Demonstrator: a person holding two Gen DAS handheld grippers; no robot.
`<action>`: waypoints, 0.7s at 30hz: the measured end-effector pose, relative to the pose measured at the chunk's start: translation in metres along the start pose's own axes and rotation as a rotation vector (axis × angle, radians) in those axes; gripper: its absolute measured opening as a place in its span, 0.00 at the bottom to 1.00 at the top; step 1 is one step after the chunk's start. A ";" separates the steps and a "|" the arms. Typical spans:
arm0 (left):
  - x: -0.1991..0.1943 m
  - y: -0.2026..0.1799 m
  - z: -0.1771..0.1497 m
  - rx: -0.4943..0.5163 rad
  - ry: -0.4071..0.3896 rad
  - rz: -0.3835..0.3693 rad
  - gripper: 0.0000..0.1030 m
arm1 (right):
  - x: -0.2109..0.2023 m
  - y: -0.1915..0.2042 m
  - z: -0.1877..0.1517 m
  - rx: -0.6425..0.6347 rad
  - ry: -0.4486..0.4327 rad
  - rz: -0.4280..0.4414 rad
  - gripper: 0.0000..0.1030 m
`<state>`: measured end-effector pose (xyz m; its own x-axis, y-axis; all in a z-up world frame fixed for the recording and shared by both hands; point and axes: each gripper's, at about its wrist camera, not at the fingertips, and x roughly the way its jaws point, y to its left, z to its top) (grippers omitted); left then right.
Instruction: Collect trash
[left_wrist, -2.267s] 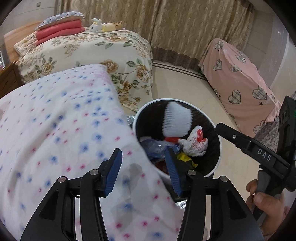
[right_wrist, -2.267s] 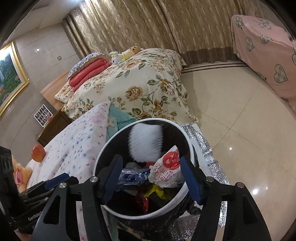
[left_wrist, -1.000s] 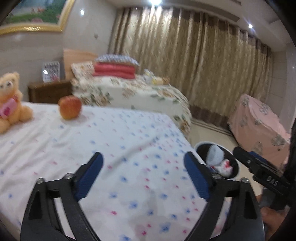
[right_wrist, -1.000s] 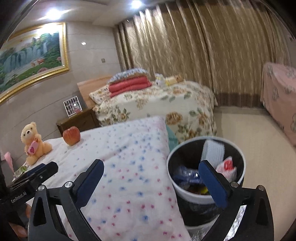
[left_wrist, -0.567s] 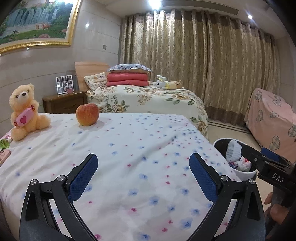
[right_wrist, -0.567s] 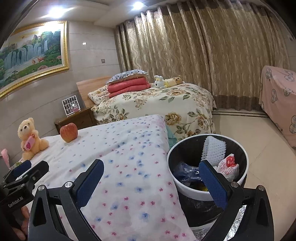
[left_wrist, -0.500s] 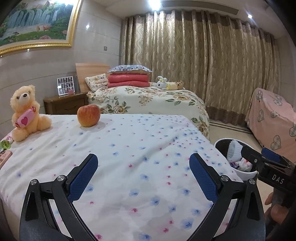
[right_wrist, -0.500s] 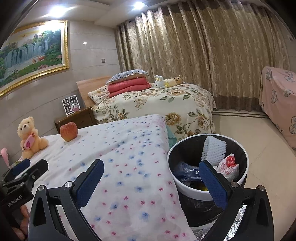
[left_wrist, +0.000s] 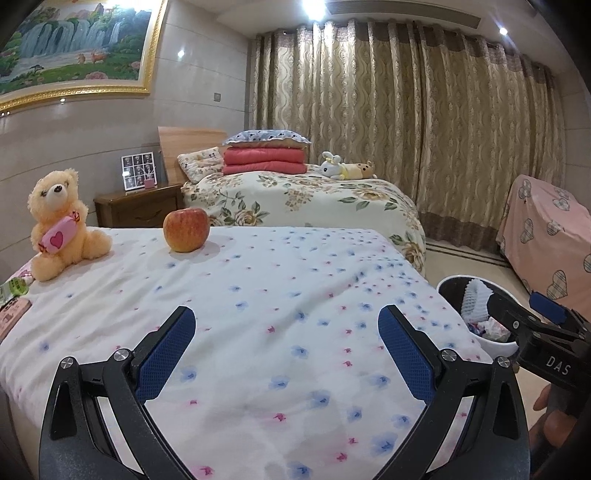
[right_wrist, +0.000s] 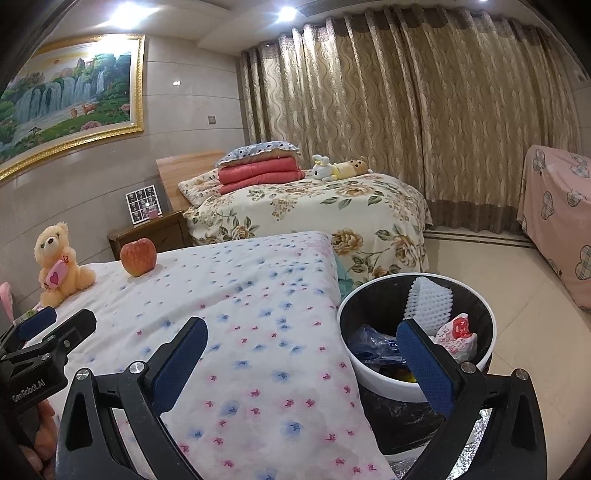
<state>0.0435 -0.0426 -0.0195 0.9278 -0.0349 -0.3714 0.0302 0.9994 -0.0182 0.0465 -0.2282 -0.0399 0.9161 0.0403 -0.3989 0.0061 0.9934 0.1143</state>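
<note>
My left claw (left_wrist: 286, 330) and right claw (right_wrist: 301, 341) hang spread wide, gripping nothing, above the flower-dotted white bedspread (left_wrist: 258, 295). Beside that bedspread stands the white-rimmed black trash bin (right_wrist: 384, 380), filled with wrappers.

Trash bin (left_wrist: 448, 286) half hidden behind right gripper (left_wrist: 532, 325); green wrapper (left_wrist: 13, 288) cut by left edge
</note>
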 end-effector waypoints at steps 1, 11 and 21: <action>0.000 0.000 0.000 0.001 -0.001 0.000 0.99 | 0.000 0.001 0.000 -0.001 -0.002 -0.001 1.00; -0.003 0.000 0.001 0.004 -0.014 0.005 0.99 | -0.005 0.002 0.001 -0.010 -0.026 0.000 1.00; -0.003 0.002 0.001 -0.005 -0.008 0.011 0.99 | -0.005 0.001 0.002 -0.007 -0.024 0.004 1.00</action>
<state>0.0406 -0.0406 -0.0177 0.9310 -0.0239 -0.3642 0.0181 0.9997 -0.0193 0.0424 -0.2271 -0.0360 0.9253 0.0420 -0.3768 -0.0007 0.9940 0.1092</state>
